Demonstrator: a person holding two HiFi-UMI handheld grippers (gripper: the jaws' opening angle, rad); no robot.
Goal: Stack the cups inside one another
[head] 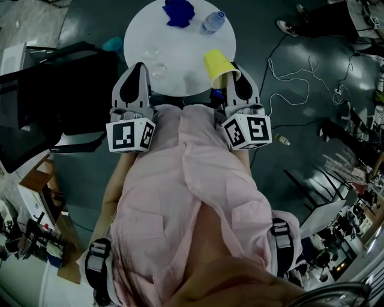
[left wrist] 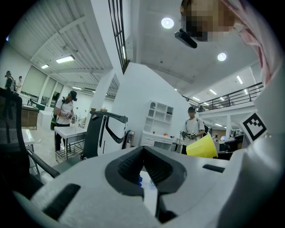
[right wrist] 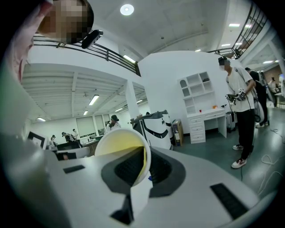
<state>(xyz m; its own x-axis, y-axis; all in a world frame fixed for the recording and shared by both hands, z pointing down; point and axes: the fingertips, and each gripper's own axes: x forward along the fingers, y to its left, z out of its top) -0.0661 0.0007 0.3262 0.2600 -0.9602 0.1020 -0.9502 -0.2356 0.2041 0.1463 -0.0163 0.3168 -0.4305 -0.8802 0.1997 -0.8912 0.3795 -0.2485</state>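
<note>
A yellow cup [head: 217, 65] hangs tilted over the near edge of the round white table [head: 192, 54], its rim pinched by my right gripper [head: 233, 71]. In the right gripper view the cup's wall [right wrist: 116, 144] sits between the jaws, one jaw inside the mouth, and the right gripper [right wrist: 143, 156] is shut on it. My left gripper [head: 138, 67] is held beside it at the table's near left edge, shut with nothing in it. Two clear cups [head: 159, 71] stand on the table just ahead of it. From the left gripper [left wrist: 143, 152] view the yellow cup [left wrist: 202, 146] shows at the right.
A blue cloth [head: 179, 12] and a water bottle [head: 213, 21] lie at the table's far side. A teal cup [head: 112, 43] shows beyond the table's left edge. A black chair [head: 66, 90] stands to the left. Cables [head: 300, 78] run over the floor at right. People stand about the hall.
</note>
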